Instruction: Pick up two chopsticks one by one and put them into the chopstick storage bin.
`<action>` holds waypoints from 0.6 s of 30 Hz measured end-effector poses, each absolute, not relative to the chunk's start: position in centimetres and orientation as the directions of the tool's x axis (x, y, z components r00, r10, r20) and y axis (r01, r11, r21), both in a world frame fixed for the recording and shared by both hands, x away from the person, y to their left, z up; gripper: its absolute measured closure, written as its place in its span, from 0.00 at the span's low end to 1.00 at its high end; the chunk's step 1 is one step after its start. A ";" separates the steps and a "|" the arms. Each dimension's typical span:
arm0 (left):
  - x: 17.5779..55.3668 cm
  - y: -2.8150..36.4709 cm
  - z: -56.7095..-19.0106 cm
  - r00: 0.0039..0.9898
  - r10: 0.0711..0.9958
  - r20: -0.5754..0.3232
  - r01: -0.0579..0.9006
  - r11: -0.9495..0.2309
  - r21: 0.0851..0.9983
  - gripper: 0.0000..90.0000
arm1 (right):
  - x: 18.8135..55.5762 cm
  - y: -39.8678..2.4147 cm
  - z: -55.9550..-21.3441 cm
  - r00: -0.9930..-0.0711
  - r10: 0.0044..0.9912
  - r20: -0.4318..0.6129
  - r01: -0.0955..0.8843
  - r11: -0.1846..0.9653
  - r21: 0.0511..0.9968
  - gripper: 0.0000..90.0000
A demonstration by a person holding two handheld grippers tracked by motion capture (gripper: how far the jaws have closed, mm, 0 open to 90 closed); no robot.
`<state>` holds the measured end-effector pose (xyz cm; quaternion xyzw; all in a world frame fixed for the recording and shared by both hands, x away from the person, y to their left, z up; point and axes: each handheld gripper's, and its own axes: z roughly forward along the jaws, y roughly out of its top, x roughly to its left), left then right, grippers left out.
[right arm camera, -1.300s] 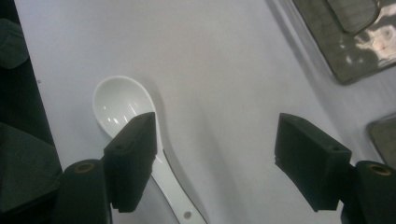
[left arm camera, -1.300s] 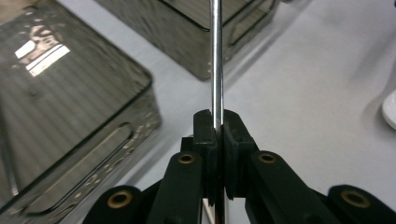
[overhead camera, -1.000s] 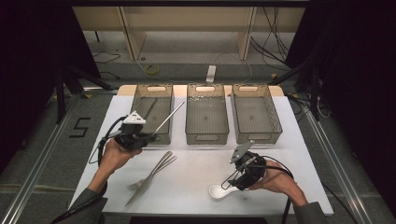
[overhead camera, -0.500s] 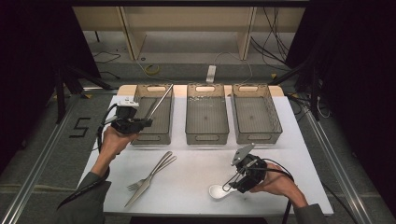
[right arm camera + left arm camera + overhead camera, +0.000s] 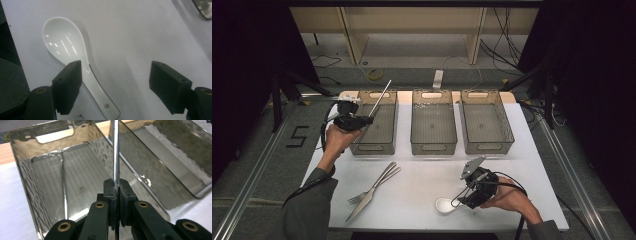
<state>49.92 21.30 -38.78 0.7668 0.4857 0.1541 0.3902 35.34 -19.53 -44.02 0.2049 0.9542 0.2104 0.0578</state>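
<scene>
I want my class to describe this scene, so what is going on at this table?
A person is sorting cutlery with two hand-held claws. The left claw is shut on a thin metal rod, held over the left bin. The right claw hangs open over a white spoon on the table. A fork and another utensil lie crossed at the middle. The middle bin and right bin look empty.

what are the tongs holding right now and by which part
The left tongs clamp a thin metal rod-like utensil near its lower end, above the left bin. The right tongs are open over the white ceramic spoon, holding nothing.
</scene>
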 end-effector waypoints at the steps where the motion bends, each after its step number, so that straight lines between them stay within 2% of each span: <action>1: 50.2 21.4 -38.9 0.475 0.868 -0.143 0.628 -0.221 0.746 0.95 | 35.3 -19.5 -44.0 -0.909 0.416 -0.025 0.367 0.827 0.425 0.31; 18: 52.2 22.3 -40.4 0.403 0.908 -0.115 0.664 -0.203 0.720 0.94 | 35.2 -19.6 -44.2 -0.909 0.417 -0.015 0.371 0.824 0.428 0.30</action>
